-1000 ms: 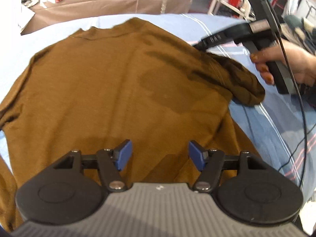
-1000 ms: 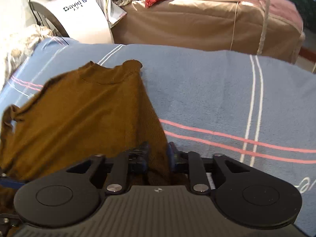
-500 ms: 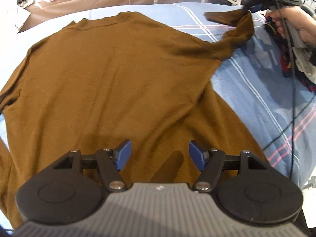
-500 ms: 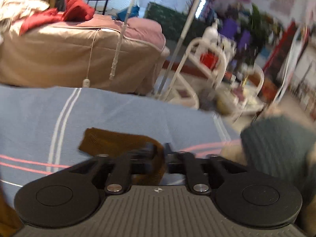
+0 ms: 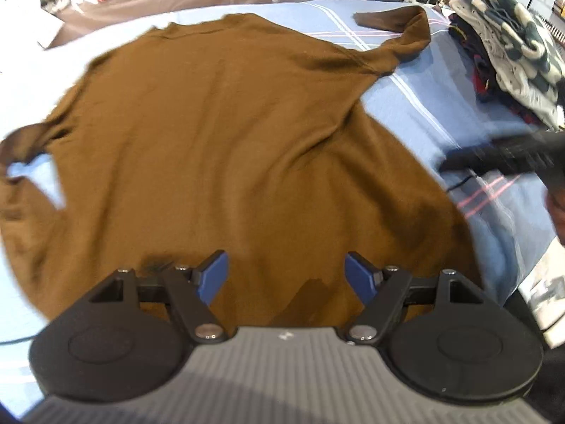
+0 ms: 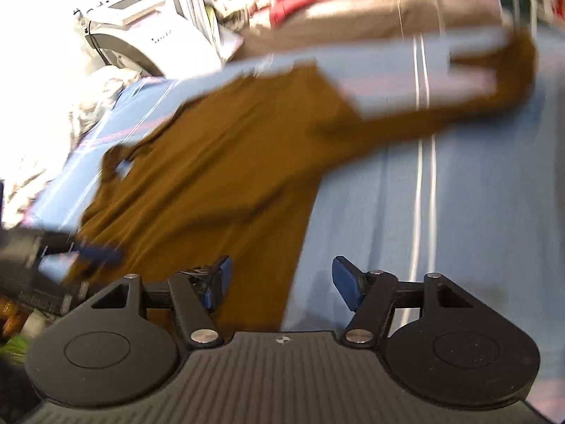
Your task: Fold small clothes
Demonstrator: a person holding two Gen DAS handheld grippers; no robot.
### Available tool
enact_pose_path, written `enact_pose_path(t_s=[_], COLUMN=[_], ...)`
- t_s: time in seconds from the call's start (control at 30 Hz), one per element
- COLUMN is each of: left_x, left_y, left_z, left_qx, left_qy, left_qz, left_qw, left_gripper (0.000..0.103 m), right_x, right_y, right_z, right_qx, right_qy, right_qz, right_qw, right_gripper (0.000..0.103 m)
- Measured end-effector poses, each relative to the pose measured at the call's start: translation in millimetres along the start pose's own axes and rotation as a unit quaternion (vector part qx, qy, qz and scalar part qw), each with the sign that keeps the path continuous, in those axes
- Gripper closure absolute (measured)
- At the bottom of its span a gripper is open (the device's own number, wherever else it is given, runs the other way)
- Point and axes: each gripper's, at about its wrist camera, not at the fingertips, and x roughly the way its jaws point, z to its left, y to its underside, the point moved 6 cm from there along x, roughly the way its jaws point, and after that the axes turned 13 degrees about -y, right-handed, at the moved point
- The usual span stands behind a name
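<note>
Brown sweater point(image 5: 229, 134) lies spread flat on the blue striped bedsheet point(image 5: 416, 106), right sleeve point(image 5: 399, 35) doubled at its end. Left gripper point(image 5: 286, 277) spread wide, holding nothing, above the hem. Right gripper point(image 6: 279, 284) likewise released, over the side edge. Risk: a pinch there may catch the sheet or only one layer, skewing the fold.

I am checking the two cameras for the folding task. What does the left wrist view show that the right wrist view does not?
Only the left wrist view shows the pile of clothes at the far right and the open left gripper over the hem.

Only the right wrist view shows the white machine and the open right gripper at the shirt's edge.

Both show the brown long-sleeved shirt spread flat on the blue striped sheet, one sleeve stretched out.
</note>
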Motion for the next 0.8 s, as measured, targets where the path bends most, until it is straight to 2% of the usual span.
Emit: enact_pose_path(t_s=[0.07,0.13,0.27,0.4,0.47,0.5,0.53,0.57,0.6,0.63,0.67,0.7,0.8], left_x=[-9.4,-18.1,-33.5,-35.9,-28.4,-24.8,-23.0,-22.1,-21.5,-21.4,-20.8,-20.2,-20.1], left_y=[14.5,31.7,72.9,101.9,108.9,110.6,110.4,110.0,108.1,105.3,104.4,104.3,105.8], left_z=[22.8,48.1,98.0,115.8,116.0,115.8,114.5,112.0,109.4,107.1,105.3,101.4,95.9], left_qx=[-0.012,-0.039,-0.122,-0.163,-0.178,-0.183,-0.184,-0.181,-0.176,-0.173,-0.171,-0.166,-0.134], left_qy=[-0.025,-0.04,-0.059,-0.063,-0.06,-0.068,-0.076,-0.08,-0.081,-0.079,-0.068,-0.059,-0.076], left_qz=[0.001,0.008,0.017,0.027,0.034,0.034,0.03,0.027,0.026,0.027,0.029,0.033,0.045], left_qw=[0.9996,0.9984,0.9907,0.9842,0.9817,0.9802,0.9796,0.9799,0.9807,0.9814,0.9825,0.9838,0.987], left_gripper=[0.031,0.031,0.031,0.034,0.04,0.041,0.043,0.053,0.061,0.078,0.088,0.089,0.089], right_x=[-10.7,-17.6,-23.8,-12.9,-6.9,-4.6,-2.2,-1.7,-2.2,-5.3,-7.1,-13.5,-27.4], right_y=[36.0,51.2,57.2,62.8,71.6,71.1,72.3,75.2,74.7,77.5,80.7,83.5,94.3], right_z=[5.5,8.3,22.3,43.1,47.0,46.7,48.0,49.0,48.4,48.3,49.0,48.7,49.3], right_qx=[0.042,0.067,0.091,0.083,0.083,0.087,0.092,0.096,0.097,0.099,0.101,0.101,0.095], right_qy=[-0.004,-0.004,-0.031,-0.053,-0.044,-0.041,-0.044,-0.045,-0.039,-0.03,-0.022,-0.013,0.018], right_qz=[0.011,0.008,0.0,0.024,0.031,0.03,0.03,0.032,0.028,0.022,0.018,0.015,0.034], right_qw=[0.999,0.998,0.995,0.995,0.995,0.995,0.994,0.994,0.994,0.994,0.994,0.995,0.995], right_gripper=[0.003,0.008,0.008,0.016,0.03,0.045,0.066,0.079,0.097,0.097,0.098,0.098,0.099])
